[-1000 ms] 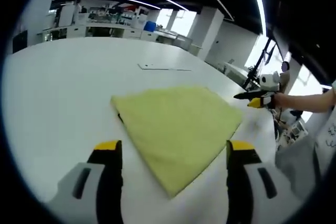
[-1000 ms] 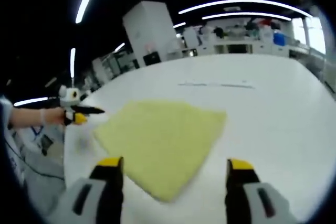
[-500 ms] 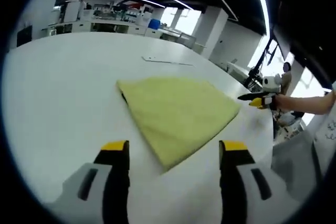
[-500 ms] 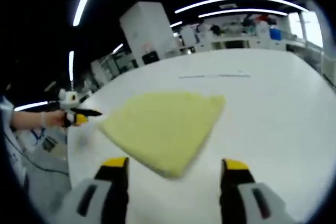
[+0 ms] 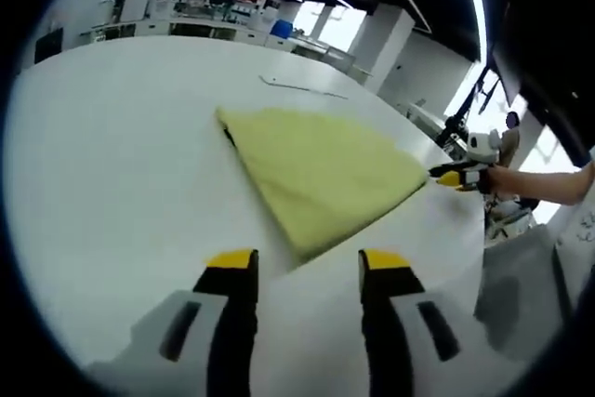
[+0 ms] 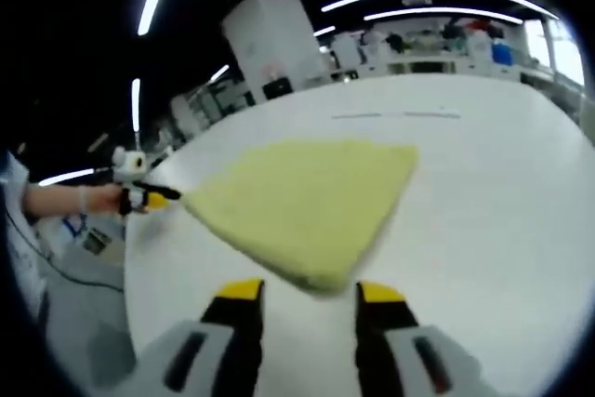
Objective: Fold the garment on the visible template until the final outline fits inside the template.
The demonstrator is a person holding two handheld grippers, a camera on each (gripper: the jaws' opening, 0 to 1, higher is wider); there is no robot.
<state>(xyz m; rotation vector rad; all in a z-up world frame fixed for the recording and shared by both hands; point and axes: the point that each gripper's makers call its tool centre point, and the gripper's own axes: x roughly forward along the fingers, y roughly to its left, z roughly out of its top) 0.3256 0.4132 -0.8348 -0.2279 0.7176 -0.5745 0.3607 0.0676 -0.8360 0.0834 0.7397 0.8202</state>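
So the yellow garment (image 5: 321,174) is lying folded flat on the white table (image 5: 112,155), near corner pointing at the left hand-held gripper (image 5: 306,271), whose jaws are parted a bit with nothing in them. The right hand-held gripper (image 6: 306,293) is the same deal, slightly apart and empty, just short of the garment's near corner (image 6: 321,276).

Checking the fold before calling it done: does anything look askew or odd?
Nothing stands out. The yellow garment lies flat and folded on the white table; both grippers hang above its near corner, holding nothing.
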